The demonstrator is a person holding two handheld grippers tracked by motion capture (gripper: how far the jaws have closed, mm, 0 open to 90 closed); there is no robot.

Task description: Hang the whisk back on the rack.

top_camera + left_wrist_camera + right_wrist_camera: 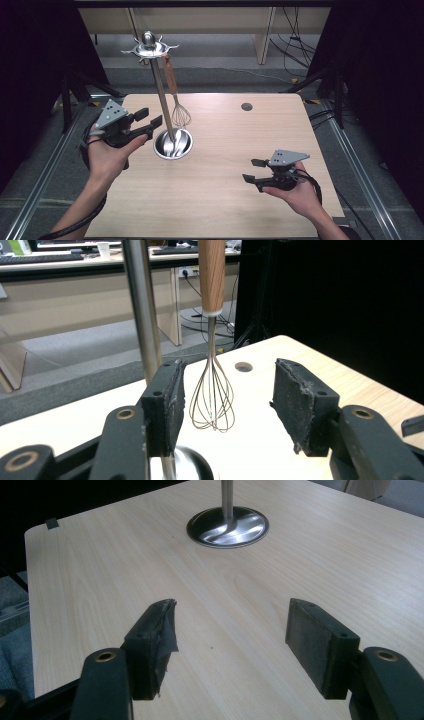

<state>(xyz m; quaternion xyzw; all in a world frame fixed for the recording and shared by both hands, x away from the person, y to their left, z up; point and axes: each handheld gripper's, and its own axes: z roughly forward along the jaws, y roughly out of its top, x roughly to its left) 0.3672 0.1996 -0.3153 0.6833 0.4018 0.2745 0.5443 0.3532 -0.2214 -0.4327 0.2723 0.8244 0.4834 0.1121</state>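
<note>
In my left gripper view the whisk's wooden handle and the stand's pole run off the top edge, so the hook isn't visible there. My left pad covers the pole's foot. Right gripper view cuts the pole just above the base.

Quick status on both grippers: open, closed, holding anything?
Left gripper: open, holding nothing; whisk hangs beyond its jaws.
Right gripper: open, empty, over the table.
</note>
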